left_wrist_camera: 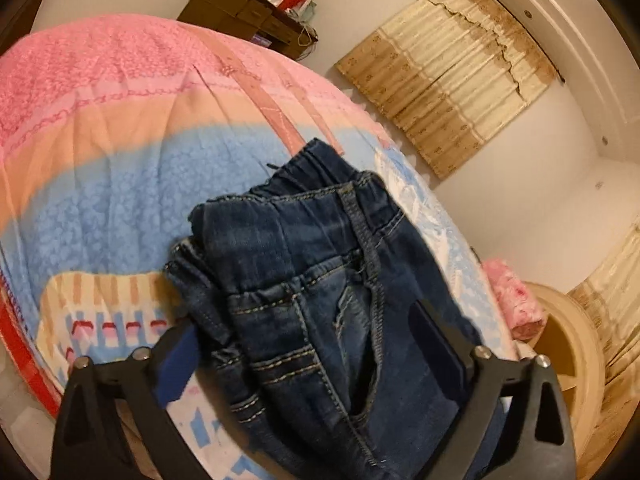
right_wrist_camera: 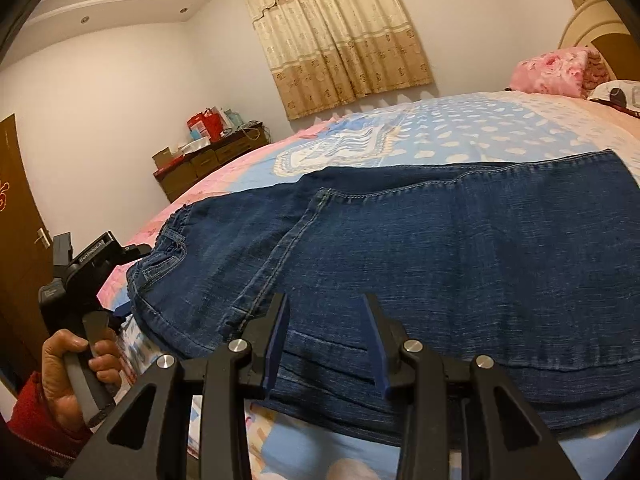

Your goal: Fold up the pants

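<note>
Left claw: spread wide over the jeans, gripping nothing | right claw: half-open at their hem | bed.

Dark blue denim pants, stitched in pale tan thread, lie on a bedspread banded in pink, peach and light blue, with white spots on the blue. Beige curtains carry a brown floral border against white walls. A pink rose-print pillow sits by a cream headboard; a sleeve shows red.
</note>
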`<state>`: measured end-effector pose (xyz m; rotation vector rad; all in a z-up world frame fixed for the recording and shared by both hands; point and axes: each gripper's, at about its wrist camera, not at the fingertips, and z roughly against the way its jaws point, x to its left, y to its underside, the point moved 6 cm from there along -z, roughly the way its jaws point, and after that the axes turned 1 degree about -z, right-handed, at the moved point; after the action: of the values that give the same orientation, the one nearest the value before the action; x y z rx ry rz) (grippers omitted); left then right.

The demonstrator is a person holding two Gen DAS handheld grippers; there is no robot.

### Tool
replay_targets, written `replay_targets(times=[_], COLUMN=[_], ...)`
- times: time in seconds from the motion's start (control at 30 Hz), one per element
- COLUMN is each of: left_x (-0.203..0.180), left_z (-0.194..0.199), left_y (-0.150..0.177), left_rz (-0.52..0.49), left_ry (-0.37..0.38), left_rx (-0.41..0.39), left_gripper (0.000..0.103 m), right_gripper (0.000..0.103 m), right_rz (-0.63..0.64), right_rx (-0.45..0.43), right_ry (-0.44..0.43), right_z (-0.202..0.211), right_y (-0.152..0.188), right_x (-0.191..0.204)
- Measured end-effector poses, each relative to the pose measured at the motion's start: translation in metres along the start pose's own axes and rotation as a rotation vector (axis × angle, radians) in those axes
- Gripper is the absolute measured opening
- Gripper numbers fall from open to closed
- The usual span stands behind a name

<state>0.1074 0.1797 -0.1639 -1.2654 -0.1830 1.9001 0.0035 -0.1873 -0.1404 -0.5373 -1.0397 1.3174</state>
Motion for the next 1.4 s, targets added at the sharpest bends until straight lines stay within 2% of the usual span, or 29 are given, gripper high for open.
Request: replay_targets(times=[0.03,0.07,0.1,0.13,0.27,0.37,0.43,0.5,0.57,0.63,0.7,0.77,0.8,0.83,0.9,0.93,1.0,1.07,1.13,1.17,1.27,1.33,1.4], left_x=[-0.001,0.001,0.001,-0.004,-0.031,-0.041,-0.038,-0.027,-0.018,-0.015,-0.013,-0.012,-0.008,-0.006,0.005,0.007,0.006,0.004,0.003,0.0,0.0,0.0,0.004], left_z=[-0.001,-0.001,-0.002,-0.001,0.007,0.007,0.0,-0.005,-0.006,-0.004,-0.002,-0.003,-0.004,-0.006,-0.007,-0.006,-0.005,-0.005,-0.006,-0.007,-0.007,-0.007,-0.008], left_y=[-0.002,-0.006,-0.009,-0.012,-0.016,-0.017,-0.02,-0.023,-0.023,-0.02,-0.013,-0.012,-0.009,-0.007,-0.003,-0.002,0.0,0.001,0.0,0.0,0.0,0.0,-0.001], left_rz=[0.026,0.043,0.038,0.013,-0.137,-0.214,-0.213,-0.158,-0.114,-0.111,-0.131,-0.14,-0.134,-0.125,-0.099,-0.089,-0.095,-0.106,-0.103,-0.1,-0.099,-0.097,-0.096], left_ry=[0.025,0.044,0.063,0.08,0.064,0.029,0.009,-0.007,-0.006,-0.016,-0.032,-0.043,-0.051,-0.056,-0.059,-0.045,-0.051,-0.064,-0.061,-0.057,-0.058,-0.061,-0.065], left_rx=[0.0,0.004,0.014,0.018,-0.015,-0.01,0.009,0.037,0.05,0.047,0.032,0.025,0.025,0.027,0.036,0.029,0.028,0.026,0.026,0.027,0.028,0.028,0.028], left_gripper=[0.066,0.049,0.027,0.027,0.026,0.026,0.026,0.027,0.027,0.028,0.028,0.029,0.031,0.033,0.035,0.035,0.036,0.036,0.037,0.037,0.037,0.037,0.037], right_gripper=[0.039,0.039,0.039,0.039,0.039,0.039,0.042,0.043,0.043,0.044,0.048,0.049,0.049,0.049,0.049,0.049,0.049,0.049,0.049,0.049,0.05,0.056,0.058], right_rz=[-0.019,-0.041,-0.062,-0.085,-0.151,-0.184,-0.172,-0.138,-0.13,-0.1,-0.048,-0.044,-0.078,-0.156,-0.274,-0.324,-0.437,-0.652,-0.841,-0.888,-0.951,-1.002,-1.049], right_rx=[-0.011,-0.025,-0.038,-0.055,-0.11,-0.096,-0.057,-0.064,-0.072,-0.093,-0.099,-0.079,-0.057,-0.01,0.061,0.088,0.103,0.113,0.115,0.085,-0.075,-0.167,-0.209], right_ry=[0.009,0.021,0.035,0.058,0.142,0.147,0.144,0.159,0.127,0.091,0.014,-0.139,-0.242,-0.395,-0.564,-0.595,-0.596,-0.62,-0.583,-0.547,-0.426,-0.382,-0.36], right_z=[0.004,0.009,0.015,0.022,0.048,0.047,0.038,0.04,0.047,0.054,0.056,0.057,0.055,0.05,0.038,0.031,0.024,0.02,0.026,0.037,0.088,0.117,0.137], right_y=[-0.002,-0.002,-0.003,-0.004,-0.003,0.003,0.01,0.01,0.005,-0.002,-0.009,-0.009,-0.007,-0.004,0.002,0.006,0.009,0.015,0.026,0.029,0.032,0.035,0.038], right_x=[-0.005,-0.011,-0.018,-0.027,-0.06,-0.075,-0.076,-0.071,-0.065,-0.056,-0.037,-0.014,-0.007,0.001,0.004,0.003,-0.015,-0.05,-0.087,-0.105,-0.155,-0.182,-0.2])
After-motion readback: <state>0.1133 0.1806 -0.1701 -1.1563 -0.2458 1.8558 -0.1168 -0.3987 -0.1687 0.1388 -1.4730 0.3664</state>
